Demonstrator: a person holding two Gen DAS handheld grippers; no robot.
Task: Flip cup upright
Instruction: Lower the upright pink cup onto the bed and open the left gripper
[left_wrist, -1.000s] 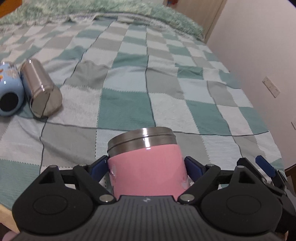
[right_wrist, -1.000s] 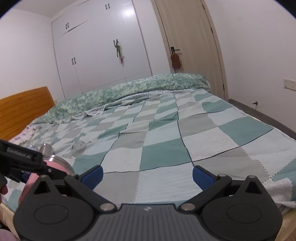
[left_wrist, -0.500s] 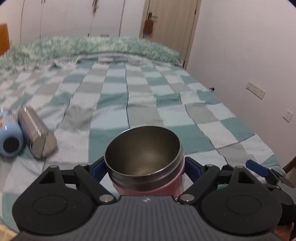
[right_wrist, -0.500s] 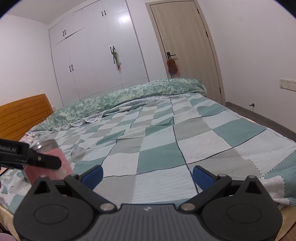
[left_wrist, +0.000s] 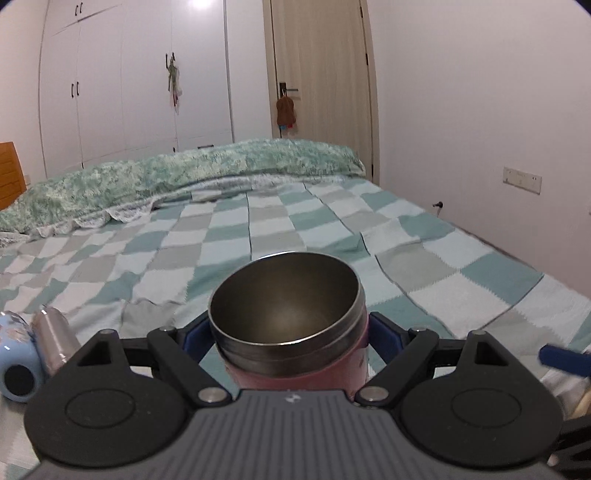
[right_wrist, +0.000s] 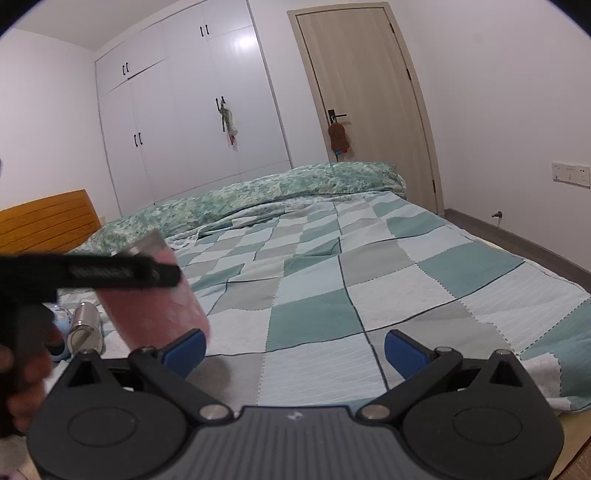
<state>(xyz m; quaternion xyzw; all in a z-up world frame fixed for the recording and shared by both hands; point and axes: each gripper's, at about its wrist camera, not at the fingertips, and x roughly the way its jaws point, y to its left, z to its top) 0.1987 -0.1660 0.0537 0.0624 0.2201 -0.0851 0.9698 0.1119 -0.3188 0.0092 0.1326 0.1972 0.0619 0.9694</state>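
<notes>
Lifted higher since a second ago, the pink cup (left_wrist: 295, 354) now shows its open steel mouth toward the left wrist camera, where before only its side and rim showed. It sits clamped between the blue pads (left_wrist: 384, 334) of the left gripper (left_wrist: 288, 339), held above the checked blanket (left_wrist: 443, 266). From the right wrist view it leans. The right gripper (right_wrist: 293, 347) is spread wide, holding nothing. A steel bottle (left_wrist: 55, 341) and a blue cup (left_wrist: 16, 363) lie on their sides touching each other.
</notes>
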